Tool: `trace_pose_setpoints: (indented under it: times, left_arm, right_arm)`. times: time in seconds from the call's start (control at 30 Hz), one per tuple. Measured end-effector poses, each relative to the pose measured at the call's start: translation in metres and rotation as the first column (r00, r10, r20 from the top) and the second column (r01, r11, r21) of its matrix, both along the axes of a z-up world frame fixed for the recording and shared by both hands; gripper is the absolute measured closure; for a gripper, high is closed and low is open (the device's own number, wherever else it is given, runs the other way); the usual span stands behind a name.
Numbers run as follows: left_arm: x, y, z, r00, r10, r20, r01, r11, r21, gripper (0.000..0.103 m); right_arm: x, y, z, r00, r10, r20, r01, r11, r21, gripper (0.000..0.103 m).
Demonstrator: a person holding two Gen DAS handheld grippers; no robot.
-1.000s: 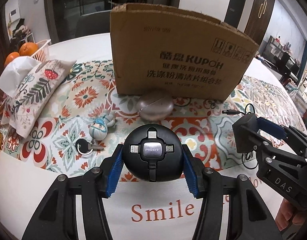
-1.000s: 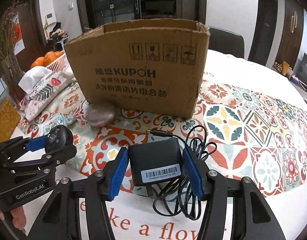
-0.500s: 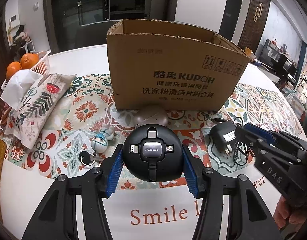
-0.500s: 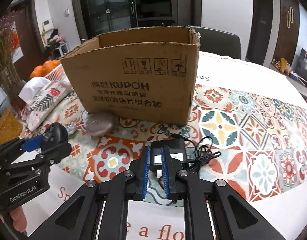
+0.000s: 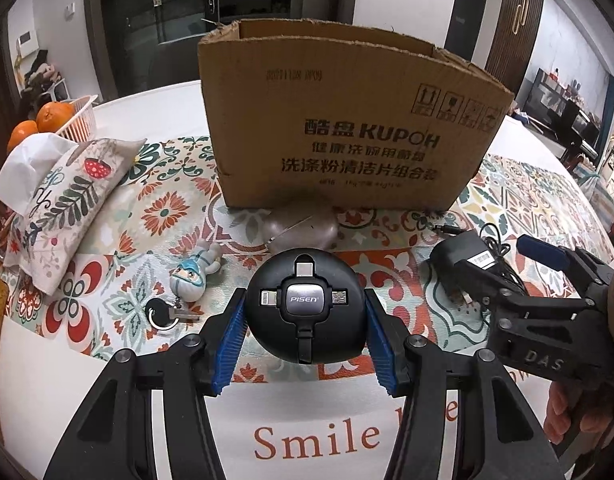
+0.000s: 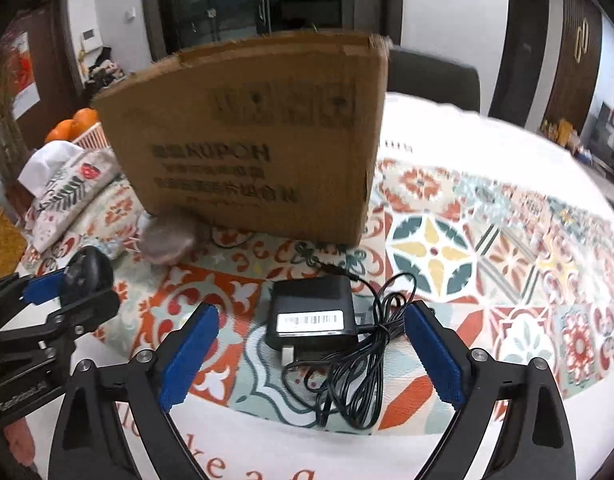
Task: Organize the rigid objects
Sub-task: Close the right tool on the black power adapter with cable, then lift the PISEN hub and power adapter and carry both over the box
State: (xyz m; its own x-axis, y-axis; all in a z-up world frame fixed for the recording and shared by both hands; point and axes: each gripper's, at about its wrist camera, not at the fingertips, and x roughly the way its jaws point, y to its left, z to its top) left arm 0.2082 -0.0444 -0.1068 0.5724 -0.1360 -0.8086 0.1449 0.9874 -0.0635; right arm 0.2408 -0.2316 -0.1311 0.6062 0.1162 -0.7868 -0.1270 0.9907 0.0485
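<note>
Right wrist view: our right gripper (image 6: 311,356) has its jaws opening, already wide, with the black power adapter (image 6: 311,312) lying on the patterned tablecloth (image 6: 431,256) between the blue pads (image 6: 191,356) but touching neither. The adapter sits nearer the fingertips than the palm, label up, plug prongs toward us. Its loose black cable (image 6: 359,364) coils to the right and toward us, some loops lying close to the right pad.

We judge the step in hand to be grasping the adapter for the cardboard box (image 6: 251,136), which stands upright behind it. To do this well we should lower until the pads bracket the adapter's flat sides, centre it, and close on the body only, not the cable. The trailing cord may drag or snag on the box rim when lifted, so we would lift high before carrying over.

Left wrist view: our left gripper (image 5: 305,340) is closed on the round black cable reel (image 5: 305,308), pads pressing both its sides, held above the cloth. Beyond it lie a pinkish oval case (image 5: 303,228) just before the box, and a small figurine keychain (image 5: 189,276) to the left. The right gripper (image 5: 539,276) appears at the right edge, by the adapter.
</note>
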Motion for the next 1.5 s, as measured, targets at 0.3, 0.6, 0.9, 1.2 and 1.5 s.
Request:
trace_pose_setpoints:
  times: [0.3, 0.6, 0.9, 1.2, 1.5]
  left_arm:
    - [0.014, 0.002, -0.012, 0.999, 0.016, -0.033, -0.015, 1.0, 0.008, 0.049]
    - [0.018, -0.002, -0.019, 0.999, 0.004, -0.043, -0.003, 1.0, 0.025, 0.048]
    - [0.018, 0.0, -0.021, 0.999, 0.008, -0.049, -0.006, 1.0, 0.024, 0.049]
    - [0.011, -0.007, -0.011, 1.0, -0.014, -0.024, 0.014, 1.0, 0.015, 0.049]
    - [0.006, -0.01, 0.008, 0.999, -0.024, 0.022, 0.024, 1.0, -0.008, 0.049]
  right_arm:
    - [0.016, 0.001, -0.017, 0.999, -0.016, -0.035, 0.015, 1.0, -0.02, 0.008]
    - [0.024, -0.003, -0.029, 0.997, -0.05, -0.061, 0.044, 0.996, -0.082, 0.008]
    - [0.026, -0.002, -0.033, 0.998, -0.053, -0.034, 0.05, 0.996, -0.079, 0.017]
    - [0.002, -0.006, -0.027, 0.999, -0.048, -0.004, 0.048, 0.999, 0.001, 0.021]
    - [-0.012, -0.011, 0.0, 0.996, -0.072, 0.057, 0.071, 0.997, 0.027, 0.021]
